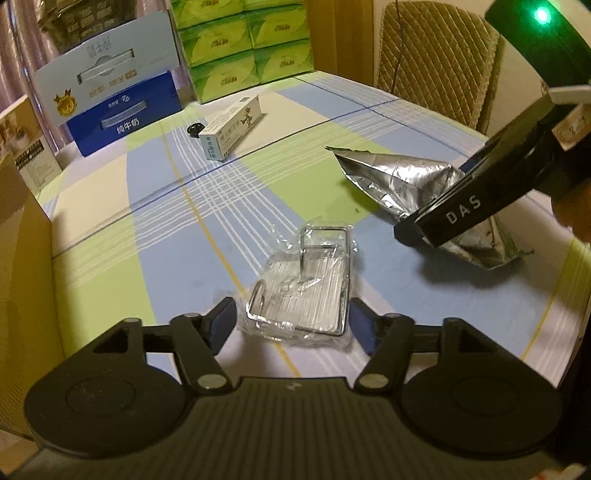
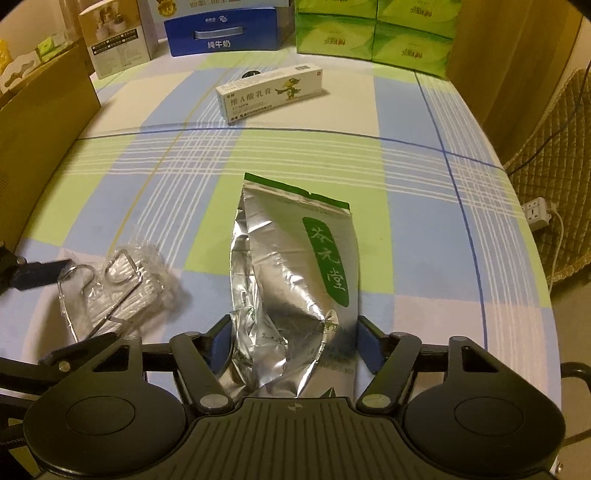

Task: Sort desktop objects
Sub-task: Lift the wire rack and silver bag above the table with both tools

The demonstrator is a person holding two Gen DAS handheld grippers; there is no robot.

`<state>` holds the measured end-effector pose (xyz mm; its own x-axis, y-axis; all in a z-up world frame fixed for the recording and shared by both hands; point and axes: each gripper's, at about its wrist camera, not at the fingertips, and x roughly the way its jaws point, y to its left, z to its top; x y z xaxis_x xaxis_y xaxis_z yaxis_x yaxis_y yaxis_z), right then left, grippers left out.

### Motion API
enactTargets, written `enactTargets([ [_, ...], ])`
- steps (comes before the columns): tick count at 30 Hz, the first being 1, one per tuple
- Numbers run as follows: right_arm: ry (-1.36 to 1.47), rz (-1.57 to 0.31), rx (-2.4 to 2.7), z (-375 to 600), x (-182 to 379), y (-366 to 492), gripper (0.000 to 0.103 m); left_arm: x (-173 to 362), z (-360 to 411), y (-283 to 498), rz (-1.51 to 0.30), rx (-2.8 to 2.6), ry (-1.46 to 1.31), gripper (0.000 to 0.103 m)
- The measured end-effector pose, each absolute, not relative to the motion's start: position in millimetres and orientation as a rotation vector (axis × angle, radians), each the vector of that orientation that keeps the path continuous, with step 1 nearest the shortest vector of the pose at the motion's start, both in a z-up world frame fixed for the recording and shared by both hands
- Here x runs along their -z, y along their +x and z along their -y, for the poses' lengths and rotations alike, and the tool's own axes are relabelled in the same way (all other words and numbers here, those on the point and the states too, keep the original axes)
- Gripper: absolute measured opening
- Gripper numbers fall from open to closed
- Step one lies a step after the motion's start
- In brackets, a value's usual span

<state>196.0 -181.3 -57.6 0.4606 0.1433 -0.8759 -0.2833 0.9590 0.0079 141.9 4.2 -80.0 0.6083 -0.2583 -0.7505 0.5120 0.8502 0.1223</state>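
Observation:
A metal wire rack in clear plastic wrap (image 1: 299, 295) lies on the checked tablecloth (image 1: 147, 229), between the fingers of my left gripper (image 1: 293, 323), which stands open around it. That rack (image 2: 118, 288) appears at the lower left of the right wrist view, with a left fingertip (image 2: 40, 277) beside it. A silver foil bag with a green label (image 2: 295, 280) lies flat, its near end between the fingers of my open right gripper (image 2: 293, 336). In the left wrist view the right gripper (image 1: 417, 225) sits over the foil bag (image 1: 402, 177).
A white ointment box (image 2: 271, 92) and a small black cap (image 1: 194, 130) lie further back. A blue milk carton box (image 2: 221, 33), green tissue packs (image 2: 376, 29) and a white box (image 2: 118, 40) line the far edge. A cardboard box (image 2: 40, 110) stands left, a quilted chair (image 2: 546, 184) right.

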Motion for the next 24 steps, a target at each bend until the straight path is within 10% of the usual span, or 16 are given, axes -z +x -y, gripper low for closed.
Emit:
enactTargets([
  [13,-0.144,-1.058,-0.265,181,58,195,0.066,81,-2,151,-0.746,0.511,0.448,0.077],
  [24,-0.14,-1.055,-0.263,182,59,195,0.066,87,5,140,-0.773,0.53,0.423,0.049],
])
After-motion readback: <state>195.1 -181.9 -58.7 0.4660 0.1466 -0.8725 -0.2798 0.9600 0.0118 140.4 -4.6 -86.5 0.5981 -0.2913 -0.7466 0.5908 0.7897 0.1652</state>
